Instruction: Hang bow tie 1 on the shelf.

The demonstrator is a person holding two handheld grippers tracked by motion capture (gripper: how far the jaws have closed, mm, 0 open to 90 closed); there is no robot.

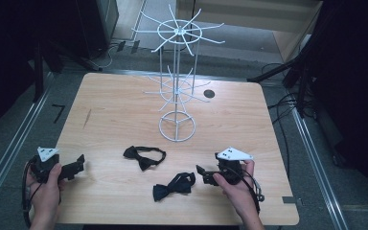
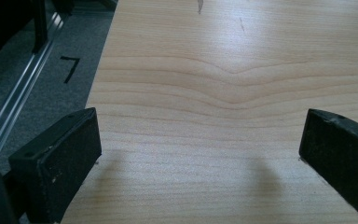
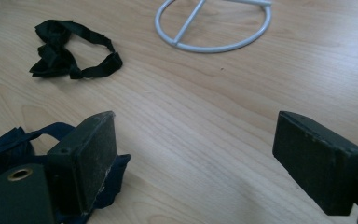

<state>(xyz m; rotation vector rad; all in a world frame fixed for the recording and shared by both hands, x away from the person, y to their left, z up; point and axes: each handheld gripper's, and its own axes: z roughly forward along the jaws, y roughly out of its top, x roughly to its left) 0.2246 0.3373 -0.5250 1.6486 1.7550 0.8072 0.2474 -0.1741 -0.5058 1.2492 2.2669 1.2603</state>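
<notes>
Both grippers stood open and empty: the right gripper [image 1: 202, 174] near the dark navy fabric bow tie [image 1: 175, 186], the left gripper [image 1: 79, 164] over the bare light wooden table [image 1: 120, 110].

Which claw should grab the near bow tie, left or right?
Right. The right claw is open and just beside the near bow tie; the left claw sits by the table's far-left edge.

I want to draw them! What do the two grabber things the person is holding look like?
Both are black, blocky tools. The left gripper and right gripper each carry a pale grey three-cornered plate on top, with small dark dots on the right one's. Each ends in two flat, rectangular black jaws with slightly scuffed faces. A thin black cable loops from the back of each. The forearms are bare, no sleeves showing.
</notes>
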